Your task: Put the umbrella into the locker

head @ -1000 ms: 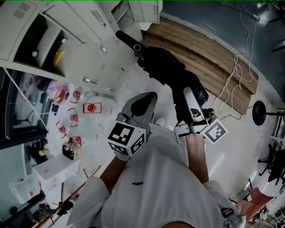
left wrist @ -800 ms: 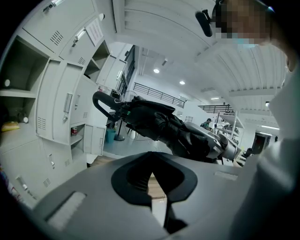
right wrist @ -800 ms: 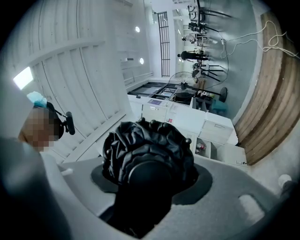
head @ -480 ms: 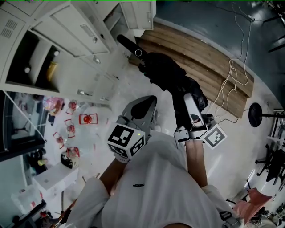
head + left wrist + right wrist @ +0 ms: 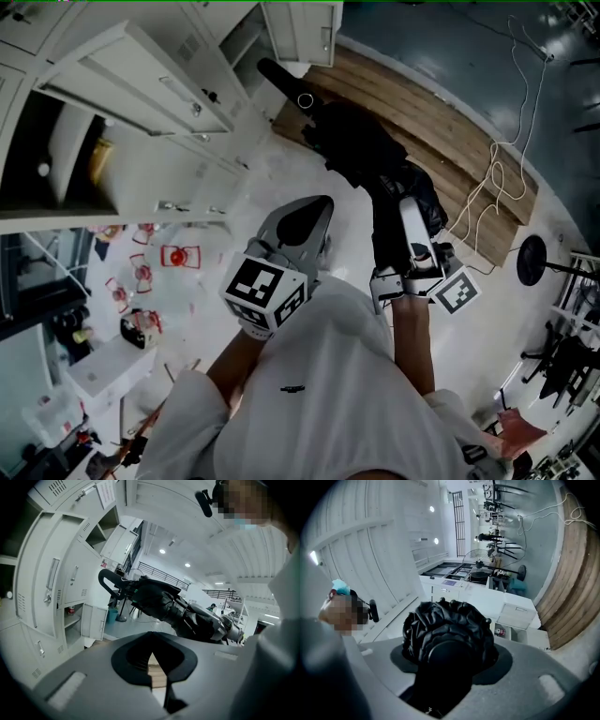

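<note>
Umbrella (image 5: 361,155) folded, black, clamped at canopy end in fingers of right gripper (image 5: 401,211). Carried in the air above floor, handle (image 5: 281,80) leading toward lockers (image 5: 56,583) — not yet inside. Left gripper (image 5: 298,220) empty, fingers together, alongside.

Best done handle first: line it up with open bay (image 5: 56,141), then slide in level, clear of door (image 5: 141,75) edge. Grip to stay firm on the bunched cloth, probably soft and liable to slip or twist. Let go only once the length rests on the bay's shelf. Bay seemingly part-filled — yellow item (image 5: 101,155) inside — so pick the free side. Free left gripper handy for steadying door if needed.

Floor (image 5: 234,206) pale and glossy. Wood planks (image 5: 441,122) beyond, with white cable (image 5: 506,159) trailing across. Red-and-white clutter (image 5: 178,253) at floor's left side, black round stand base (image 5: 530,258) at right. Large bright hall, railing and ceiling lamps far off in left gripper view.
</note>
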Motion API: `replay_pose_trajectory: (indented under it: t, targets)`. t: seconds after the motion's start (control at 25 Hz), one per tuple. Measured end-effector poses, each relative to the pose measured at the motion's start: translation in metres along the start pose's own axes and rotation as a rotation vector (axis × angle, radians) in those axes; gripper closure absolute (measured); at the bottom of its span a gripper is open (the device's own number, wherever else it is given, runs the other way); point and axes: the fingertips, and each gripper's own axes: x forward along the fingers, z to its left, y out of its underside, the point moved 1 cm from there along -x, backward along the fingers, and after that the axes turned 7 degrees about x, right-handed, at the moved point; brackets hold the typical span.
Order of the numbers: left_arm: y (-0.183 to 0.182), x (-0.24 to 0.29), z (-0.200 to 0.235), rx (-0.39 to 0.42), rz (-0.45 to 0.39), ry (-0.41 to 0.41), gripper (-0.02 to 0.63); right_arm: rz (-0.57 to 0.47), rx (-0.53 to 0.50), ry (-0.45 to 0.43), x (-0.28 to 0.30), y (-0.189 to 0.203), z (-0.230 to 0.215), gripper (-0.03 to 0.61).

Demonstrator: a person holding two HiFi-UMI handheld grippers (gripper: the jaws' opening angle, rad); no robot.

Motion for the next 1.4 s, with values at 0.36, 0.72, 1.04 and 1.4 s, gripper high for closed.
replay_pose_trajectory:
  t: [0.36, 0.72, 1.04, 1.4]
  targets:
    - [-0.032, 0.050, 0.065, -0.019, -0.009, -0.048, 0.595, 0.025, 0.029, -0.040, 0.083, -0.037, -0.026, 0.314]
    - [-0.066, 0.069, 0.107, -0.010, -0.042, -0.073, 0.595, 0.029, 0.057, -0.082, 0.140, -0.057, -0.039, 0.314]
    - [-0.083, 0.080, 0.135, -0.035, -0.063, -0.149, 0.595, 0.085, 0.093, -0.113, 0.182, -0.072, -0.043, 0.314]
    - [-0.108, 0.109, 0.179, -0.055, -0.096, -0.251, 0.595, 0.171, 0.137, -0.154, 0.249, -0.094, -0.060, 0.314]
